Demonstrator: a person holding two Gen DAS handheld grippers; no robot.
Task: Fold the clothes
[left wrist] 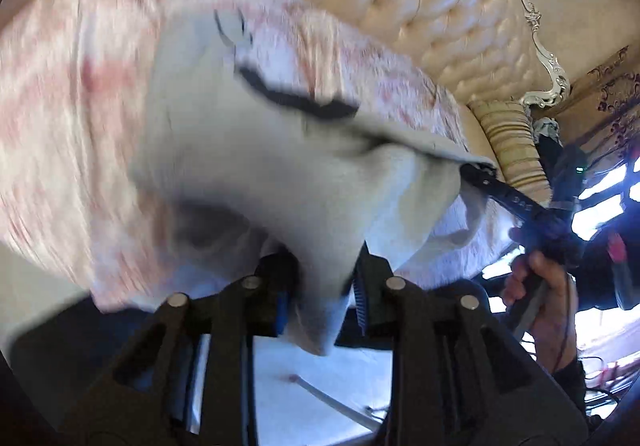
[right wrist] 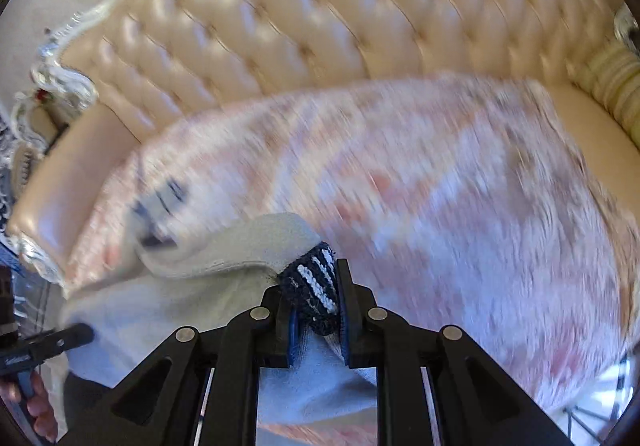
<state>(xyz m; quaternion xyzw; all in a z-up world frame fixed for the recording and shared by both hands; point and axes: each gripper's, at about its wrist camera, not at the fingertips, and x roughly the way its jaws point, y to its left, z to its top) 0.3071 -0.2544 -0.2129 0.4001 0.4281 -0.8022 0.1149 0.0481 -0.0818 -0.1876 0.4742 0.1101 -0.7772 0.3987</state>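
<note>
The pale grey garment (left wrist: 256, 166) is soft and light, so it sags and swings between your two grips; judge it limp, not slippery. Take it by firm edges such as the dark striped cuff (right wrist: 316, 290), not by loose middle cloth.

Your right gripper (right wrist: 318, 310) is nearly closed, its jaws pinching that cuff, which bulges up just ahead of the fingertips. Your left gripper (left wrist: 320, 302) stands partly open with a fold of the grey cloth hanging down between its fingers; whether the pads press it, the blur hides.

The garment stretches from one gripper across to the other, hanging above the pink fluffy blanket (right wrist: 440, 174) that lies on the tufted sofa (right wrist: 300, 6) beyond both fingertips.
</note>
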